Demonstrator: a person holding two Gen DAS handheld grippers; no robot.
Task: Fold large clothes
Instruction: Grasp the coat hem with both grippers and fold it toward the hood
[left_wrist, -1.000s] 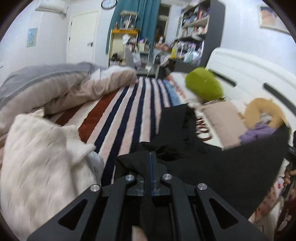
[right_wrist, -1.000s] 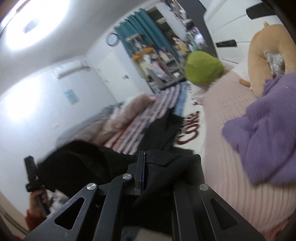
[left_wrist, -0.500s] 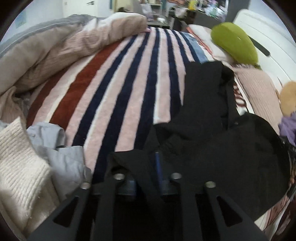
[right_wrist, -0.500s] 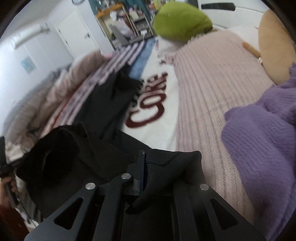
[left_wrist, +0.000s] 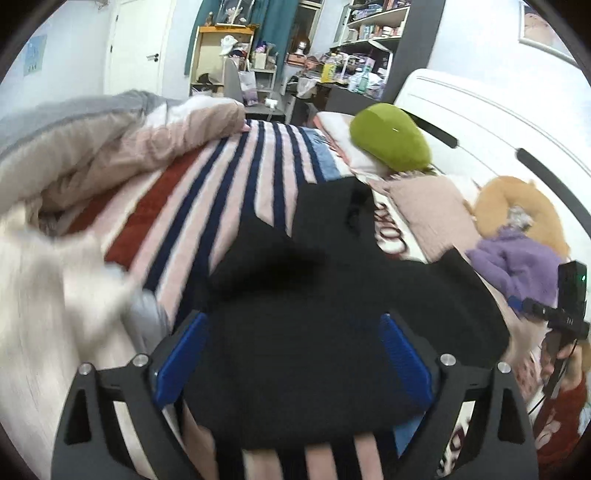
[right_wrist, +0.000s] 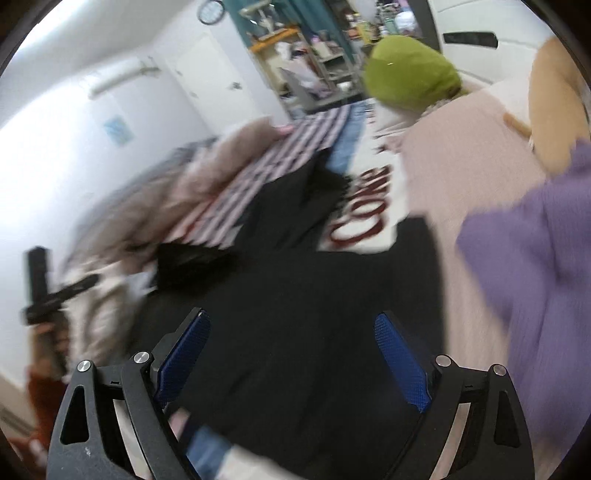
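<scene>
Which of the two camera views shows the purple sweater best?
The right wrist view shows the purple sweater best: it is large on the right side there, though blurred. In the left wrist view the same sweater is sharper but only a small heap at the right edge, beside the black garment.

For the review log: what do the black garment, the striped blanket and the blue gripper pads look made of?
Black garment: soft matte fabric, probably knit or fleece; it drapes limply with no sheen, weave not resolvable. Striped blanket: plush, fuzzy pile, judging by its soft-edged stripes. Blue pads: likely rubber or textured plastic, showing a fine diamond grid.
</scene>
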